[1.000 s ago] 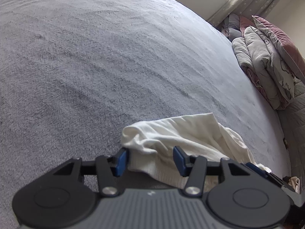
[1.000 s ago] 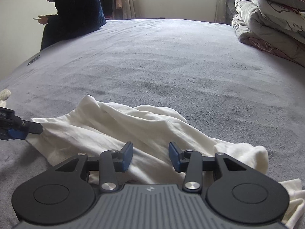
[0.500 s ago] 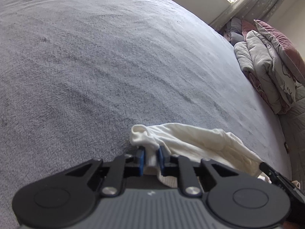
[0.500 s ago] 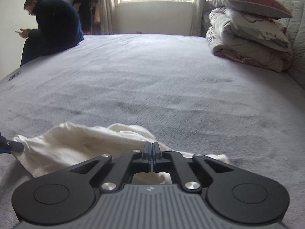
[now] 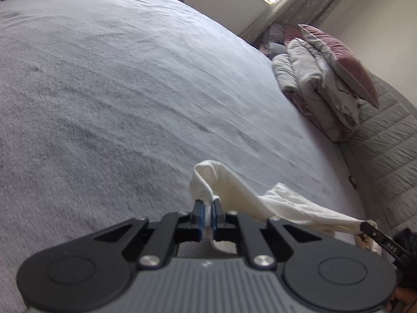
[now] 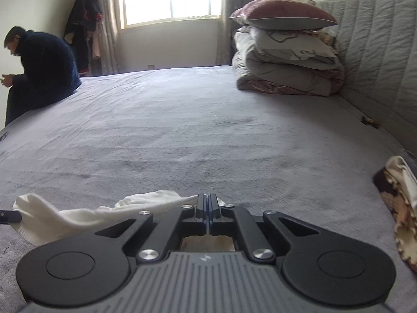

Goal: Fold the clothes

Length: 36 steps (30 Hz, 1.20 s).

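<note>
A white garment (image 5: 250,195) hangs stretched between my two grippers above the grey bed (image 5: 117,91). My left gripper (image 5: 207,212) is shut on one edge of it. The cloth runs right to the tip of the right gripper (image 5: 367,226) at the frame edge. In the right wrist view my right gripper (image 6: 207,203) is shut on the other edge of the white garment (image 6: 86,212). The cloth sags leftward to the left gripper's tip (image 6: 10,216).
A stack of folded quilts topped by a pink pillow (image 6: 284,49) sits at the far right against a padded headboard (image 6: 378,60). A person in dark clothes (image 6: 41,70) sits on the bed's far left edge. A patterned cloth (image 6: 398,203) lies at the right.
Both grippers went from open to shut on the garment's edges, then lifted and pulled apart. The garment went from a crumpled heap to a stretched band.
</note>
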Motion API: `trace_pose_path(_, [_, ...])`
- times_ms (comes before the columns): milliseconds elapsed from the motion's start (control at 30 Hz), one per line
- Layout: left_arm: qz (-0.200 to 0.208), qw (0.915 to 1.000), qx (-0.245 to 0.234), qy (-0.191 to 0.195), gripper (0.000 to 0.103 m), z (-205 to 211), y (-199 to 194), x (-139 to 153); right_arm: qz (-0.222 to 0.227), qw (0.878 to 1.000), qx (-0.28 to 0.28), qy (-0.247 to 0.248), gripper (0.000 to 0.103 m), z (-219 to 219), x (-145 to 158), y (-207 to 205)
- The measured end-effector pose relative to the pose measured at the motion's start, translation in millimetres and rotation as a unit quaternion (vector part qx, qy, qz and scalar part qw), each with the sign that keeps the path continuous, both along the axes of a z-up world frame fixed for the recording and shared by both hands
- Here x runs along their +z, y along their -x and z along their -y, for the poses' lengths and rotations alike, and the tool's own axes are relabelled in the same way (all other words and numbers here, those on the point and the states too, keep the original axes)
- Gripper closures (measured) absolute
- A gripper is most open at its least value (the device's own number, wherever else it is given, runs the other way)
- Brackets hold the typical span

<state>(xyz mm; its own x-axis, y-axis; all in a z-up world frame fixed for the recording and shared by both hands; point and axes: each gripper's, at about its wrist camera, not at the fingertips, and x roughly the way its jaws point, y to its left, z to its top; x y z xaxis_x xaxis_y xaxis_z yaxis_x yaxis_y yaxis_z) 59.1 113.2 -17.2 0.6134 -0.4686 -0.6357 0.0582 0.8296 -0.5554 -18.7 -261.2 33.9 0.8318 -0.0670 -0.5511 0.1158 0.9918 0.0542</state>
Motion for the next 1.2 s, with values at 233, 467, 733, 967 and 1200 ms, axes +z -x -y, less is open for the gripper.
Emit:
trace_pose_path(233, [0.015, 0.9961, -0.087, 0.001, 0.097, 19, 31, 6, -0.016, 0.998, -0.059, -0.003, 0.101, 27, -17, 33])
trace_pose_path(467, [0.000, 0.9815, -0.183, -0.056, 0.097, 56, 69, -13, -0.056, 0.993, -0.099, -0.003, 0.101, 54, -48, 45])
trace_pose_path(733, [-0.017, 0.9635, -0.250, -0.094, 0.096, 78, 89, -31, -0.089, 0.990, -0.108, -0.022, 0.100, 82, -62, 53])
trace_pose_path(967, [-0.028, 0.9599, -0.270, -0.070, 0.048, 68, 79, -31, -0.088, 0.992, -0.080, -0.034, 0.085, 71, -57, 54])
trace_pose_path(1200, [-0.047, 0.9691, -0.240, -0.028, 0.044, 56, 64, -37, -0.081, 0.994, -0.021, -0.072, 0.077, 40, -47, 41])
